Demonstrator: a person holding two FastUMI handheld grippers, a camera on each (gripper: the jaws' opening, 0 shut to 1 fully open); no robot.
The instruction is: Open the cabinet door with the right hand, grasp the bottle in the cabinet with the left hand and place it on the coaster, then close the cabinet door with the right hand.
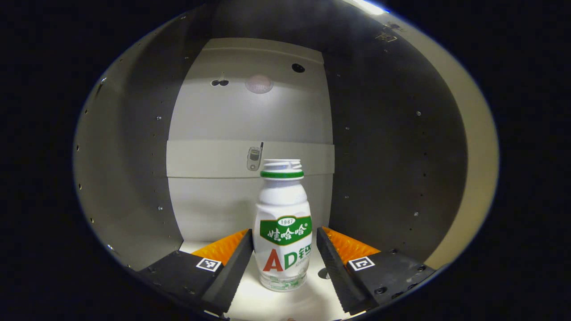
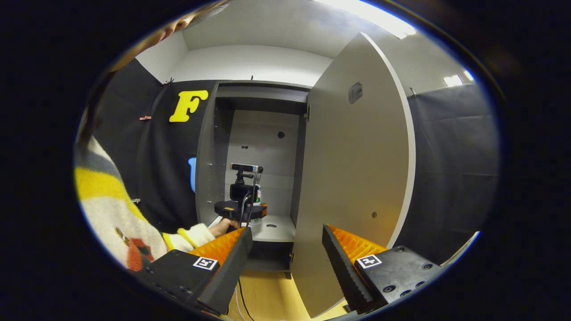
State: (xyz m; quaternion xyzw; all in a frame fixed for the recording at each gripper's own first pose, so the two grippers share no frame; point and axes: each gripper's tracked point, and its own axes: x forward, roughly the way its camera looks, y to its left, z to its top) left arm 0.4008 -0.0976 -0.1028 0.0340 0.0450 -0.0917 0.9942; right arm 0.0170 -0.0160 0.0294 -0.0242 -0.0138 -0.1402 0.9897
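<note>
Your left gripper (image 1: 283, 263) is inside the cabinet (image 2: 214, 147). Its fingers are spread and stand on either side of the bottle (image 1: 283, 232), which is upright on the cabinet floor (image 1: 276, 305). A narrow gap shows at the right finger; whether the left finger touches the bottle cannot be told. The grasp is not yet made.

Hazards:
- The bottle is tall on a small base. If one finger meets it first, it may tip or slide toward the back wall (image 1: 250, 116).
- Its body is smooth, rounded plastic that narrows toward the neck. A high or weak pinch may let it slip; close on the wide labelled part.
- The opening is narrow between dark side panels. A tilted withdrawal may knock the bottle against them.

Your right gripper (image 2: 284, 267) hangs in front of the open door (image 2: 357, 169), fingers spread and holding nothing. The door is a flat, matt board standing close beside the opening; a nudge from that gripper may swing it into your left arm.

The finger pads (image 1: 227, 247) are ridged, which should aid grip. The coaster's position cannot be told.
</note>
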